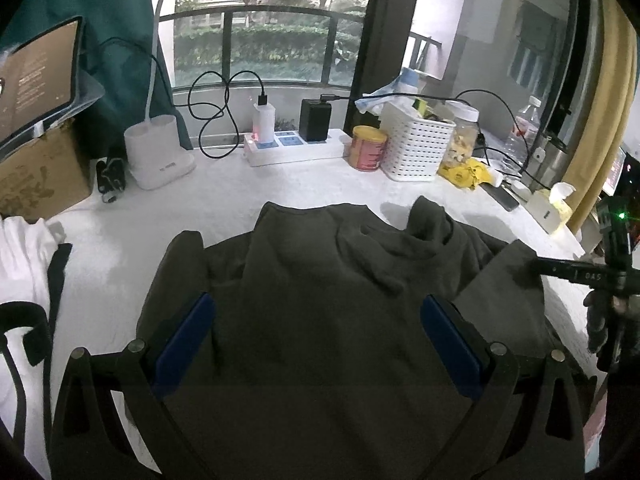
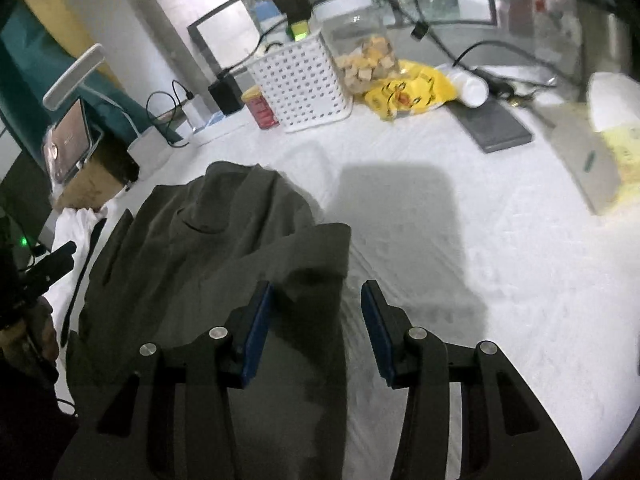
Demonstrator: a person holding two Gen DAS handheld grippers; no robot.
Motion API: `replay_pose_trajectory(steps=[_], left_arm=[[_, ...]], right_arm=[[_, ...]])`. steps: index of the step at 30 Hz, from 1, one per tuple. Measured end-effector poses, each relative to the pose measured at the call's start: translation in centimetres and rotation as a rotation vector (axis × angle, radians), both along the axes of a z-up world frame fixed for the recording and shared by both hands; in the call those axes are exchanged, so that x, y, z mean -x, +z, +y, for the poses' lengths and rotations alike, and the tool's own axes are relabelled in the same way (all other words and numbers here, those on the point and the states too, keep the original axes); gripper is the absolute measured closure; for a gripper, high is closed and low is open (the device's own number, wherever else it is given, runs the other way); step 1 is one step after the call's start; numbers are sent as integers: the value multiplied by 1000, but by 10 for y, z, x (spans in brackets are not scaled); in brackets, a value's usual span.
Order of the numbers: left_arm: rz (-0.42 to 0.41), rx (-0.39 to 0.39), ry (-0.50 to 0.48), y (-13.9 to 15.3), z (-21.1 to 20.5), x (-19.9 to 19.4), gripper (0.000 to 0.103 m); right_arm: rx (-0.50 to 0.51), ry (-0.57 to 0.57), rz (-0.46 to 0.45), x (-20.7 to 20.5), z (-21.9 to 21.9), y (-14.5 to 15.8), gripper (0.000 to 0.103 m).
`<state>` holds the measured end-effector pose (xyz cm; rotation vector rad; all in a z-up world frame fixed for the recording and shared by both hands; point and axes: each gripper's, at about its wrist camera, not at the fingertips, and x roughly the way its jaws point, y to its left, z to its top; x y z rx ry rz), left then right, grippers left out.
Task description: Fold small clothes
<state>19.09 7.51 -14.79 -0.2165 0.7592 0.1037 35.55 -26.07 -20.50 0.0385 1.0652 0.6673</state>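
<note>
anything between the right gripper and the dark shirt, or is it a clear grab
Nothing visible blocks it. The right gripper is open, and the dark shirt has its near edge lying right between the two fingers, with only white table cover around it. The basket and other clutter sit far back.

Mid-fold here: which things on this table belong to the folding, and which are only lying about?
For the job:
dark olive-grey cloth garment
white garment with black trim
left gripper
right gripper

Lying about:
white perforated plastic basket
white desk lamp
white power strip
yellow tin can
</note>
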Motion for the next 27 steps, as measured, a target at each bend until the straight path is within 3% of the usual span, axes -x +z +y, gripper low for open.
replay_pose_trajectory(steps=[6, 10, 11, 12, 13, 16, 20, 22, 27], left_arm=[[20, -2, 8, -6, 5, -13, 1], [37, 2, 10, -11, 9, -19, 1], [41, 2, 11, -12, 10, -21, 1], [46, 3, 13, -14, 11, -22, 1], [49, 3, 13, -14, 12, -23, 1], [54, -2, 17, -14, 13, -26, 1], [54, -11, 21, -14, 13, -29, 1], [62, -21, 25, -16, 13, -32, 1], [91, -51, 53, -24, 23, -33, 1]], right_arm=[[-34, 14, 97, -17, 13, -21, 55], [-80, 2, 91, -24, 14, -22, 55], [-93, -5, 83, -27, 15, -22, 60], [-101, -4, 81, -28, 16, -22, 71], [-99, -7, 75, -30, 17, -21, 89], [-80, -24, -40, -29, 19, -6, 91], [88, -54, -283, -20, 22, 23, 92], [200, -54, -356, -18, 25, 21, 92], [371, -116, -349, -27, 15, -13, 93]])
